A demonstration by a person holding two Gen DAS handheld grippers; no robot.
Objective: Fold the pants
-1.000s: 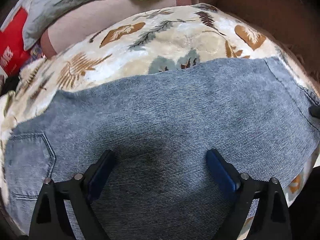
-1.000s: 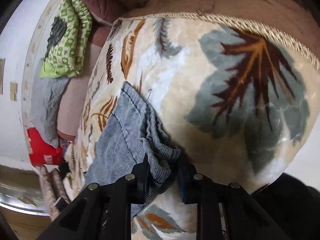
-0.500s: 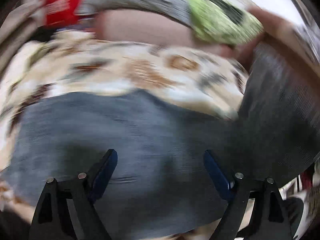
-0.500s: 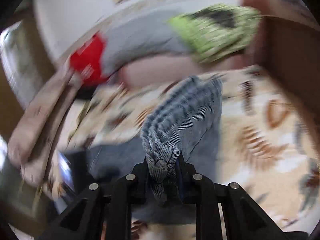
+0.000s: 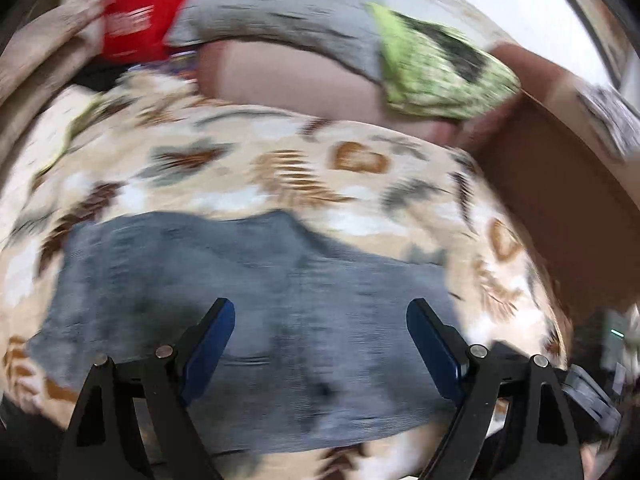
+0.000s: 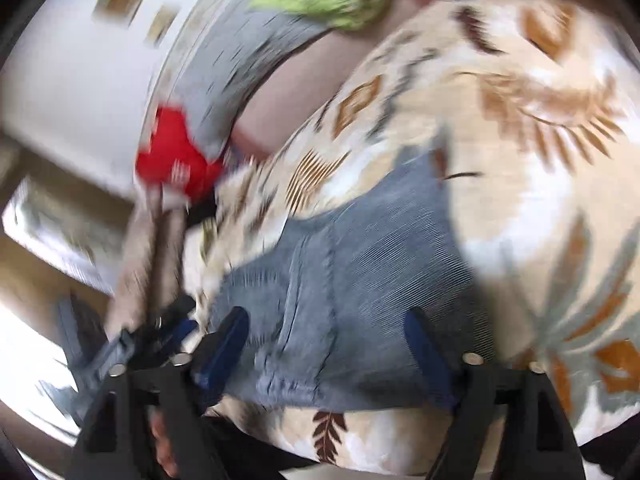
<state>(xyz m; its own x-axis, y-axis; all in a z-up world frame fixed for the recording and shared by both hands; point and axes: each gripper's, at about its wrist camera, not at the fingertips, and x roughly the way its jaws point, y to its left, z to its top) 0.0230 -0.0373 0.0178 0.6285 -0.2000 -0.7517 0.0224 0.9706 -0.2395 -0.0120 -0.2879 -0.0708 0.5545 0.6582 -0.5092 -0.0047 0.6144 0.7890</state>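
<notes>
One pair of pants point(image 5: 248, 312) lies folded on one leaf-print blanket point(image 5: 280, 168).
We see left gripper point(image 5: 320, 332) released; right gripper point(image 6: 326, 344), at six o'clock, just sprung wide, grasping nothing.

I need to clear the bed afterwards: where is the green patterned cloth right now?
In the left wrist view the green patterned cloth lies at the upper right, beyond the leaf-print blanket, overlapping a grey cloth.

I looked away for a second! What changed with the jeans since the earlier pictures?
The right gripper carried a bunched end of the jeans over the rest, and its fingers have just been opening, dropping it flat. The left gripper stayed open, holding nothing. The leaf-print blanket stayed put.
</notes>
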